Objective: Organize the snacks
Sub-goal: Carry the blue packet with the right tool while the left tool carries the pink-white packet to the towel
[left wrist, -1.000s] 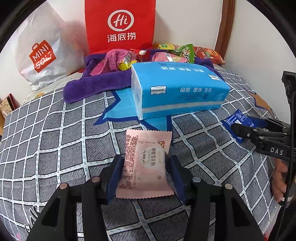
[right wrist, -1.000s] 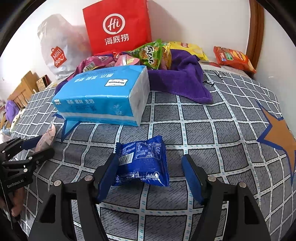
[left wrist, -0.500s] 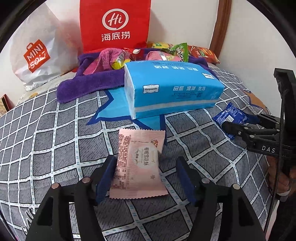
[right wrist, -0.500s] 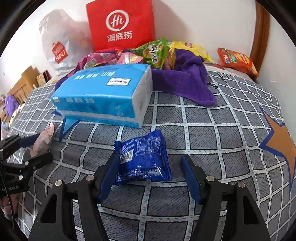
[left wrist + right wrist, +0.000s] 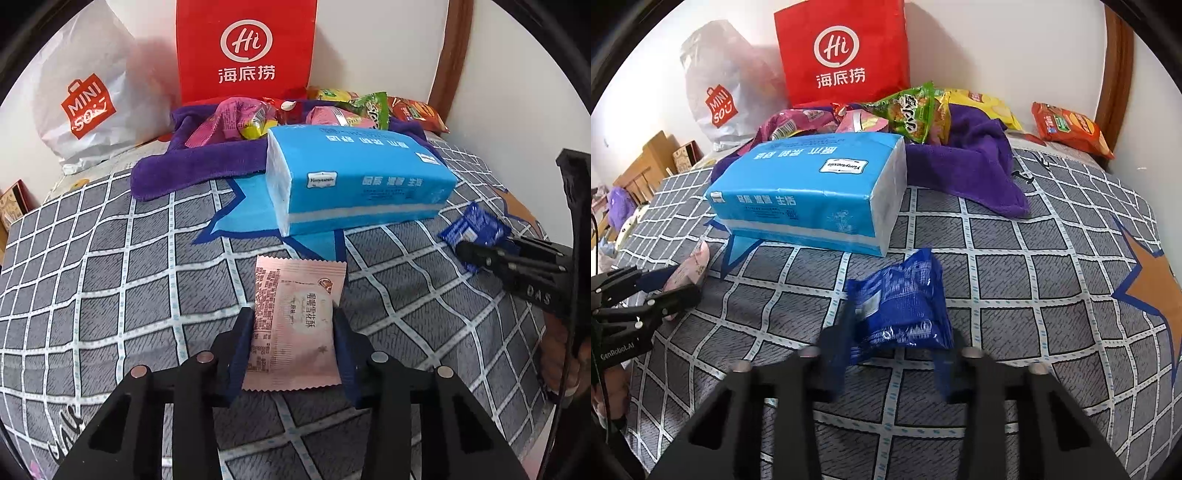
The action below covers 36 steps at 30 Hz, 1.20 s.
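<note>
The jaws of the left gripper (image 5: 293, 341) are closing on a flat pale-pink foil snack packet (image 5: 295, 325), and both blue pads touch its long edges, so the packet sits pinched between them with its far end sticking out past the tips. The jaws of the right gripper (image 5: 892, 345) are also closing, narrowed onto a crumpled dark-blue plastic snack pouch (image 5: 901, 306) that bulges up between them (the near fingers are blurred, but the pouch is visibly squeezed).

Both packets lie on a bed covered with a grey quilt with a white grid pattern (image 5: 110, 277). Straight ahead of each pair of jaws lies a large light-blue rectangular pack of paper tissues (image 5: 354, 181). Beyond it, a rumpled purple towel (image 5: 975, 166) carries a heap of bright snack bags (image 5: 912, 110) in green, yellow and pink. An orange-red snack bag (image 5: 1071, 125) lies apart, far ahead to the right of the right jaws. A red paper shopping bag (image 5: 245, 48) and a white plastic carrier bag (image 5: 92, 99) stand against the wall.
</note>
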Each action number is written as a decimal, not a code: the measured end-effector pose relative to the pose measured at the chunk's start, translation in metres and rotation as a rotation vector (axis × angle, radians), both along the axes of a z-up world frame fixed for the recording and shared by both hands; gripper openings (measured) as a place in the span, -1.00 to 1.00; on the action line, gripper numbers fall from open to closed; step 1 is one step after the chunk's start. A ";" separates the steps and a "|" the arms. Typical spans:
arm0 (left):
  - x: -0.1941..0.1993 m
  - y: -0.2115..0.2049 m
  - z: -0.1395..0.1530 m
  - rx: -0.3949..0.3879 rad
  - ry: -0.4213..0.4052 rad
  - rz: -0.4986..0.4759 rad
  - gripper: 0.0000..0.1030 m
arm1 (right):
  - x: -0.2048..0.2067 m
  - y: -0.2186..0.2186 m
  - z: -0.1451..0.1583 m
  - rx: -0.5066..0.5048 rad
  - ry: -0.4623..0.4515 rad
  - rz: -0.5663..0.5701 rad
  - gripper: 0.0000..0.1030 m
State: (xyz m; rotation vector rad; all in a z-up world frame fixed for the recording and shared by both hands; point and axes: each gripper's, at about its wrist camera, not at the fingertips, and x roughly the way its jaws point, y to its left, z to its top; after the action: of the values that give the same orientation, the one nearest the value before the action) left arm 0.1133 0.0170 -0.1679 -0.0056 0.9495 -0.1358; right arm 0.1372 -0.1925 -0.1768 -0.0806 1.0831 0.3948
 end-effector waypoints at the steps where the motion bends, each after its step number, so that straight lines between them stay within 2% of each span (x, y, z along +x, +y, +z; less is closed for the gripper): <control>1: -0.003 0.000 0.001 -0.007 0.006 -0.005 -0.24 | 0.000 0.000 0.000 0.001 -0.001 -0.002 -0.59; 5: -0.010 0.002 0.008 -0.020 0.014 -0.009 -0.24 | -0.006 0.004 0.006 -0.044 -0.036 -0.006 -0.67; 18: -0.017 0.028 0.034 -0.125 0.018 0.032 -0.24 | -0.021 0.010 0.044 0.008 -0.101 -0.009 -0.67; 28: -0.002 0.031 0.069 -0.183 0.004 0.032 -0.24 | -0.014 0.015 0.084 0.030 -0.171 -0.014 -0.67; 36: 0.023 0.029 0.104 -0.197 -0.022 0.039 -0.24 | 0.010 0.019 0.109 0.043 -0.199 -0.025 -0.67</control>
State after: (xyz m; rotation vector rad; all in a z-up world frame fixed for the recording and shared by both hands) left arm 0.1361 0.0461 -0.0634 -0.2034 0.9103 -0.1923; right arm 0.1475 -0.1731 -0.0675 -0.0667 0.8783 0.3789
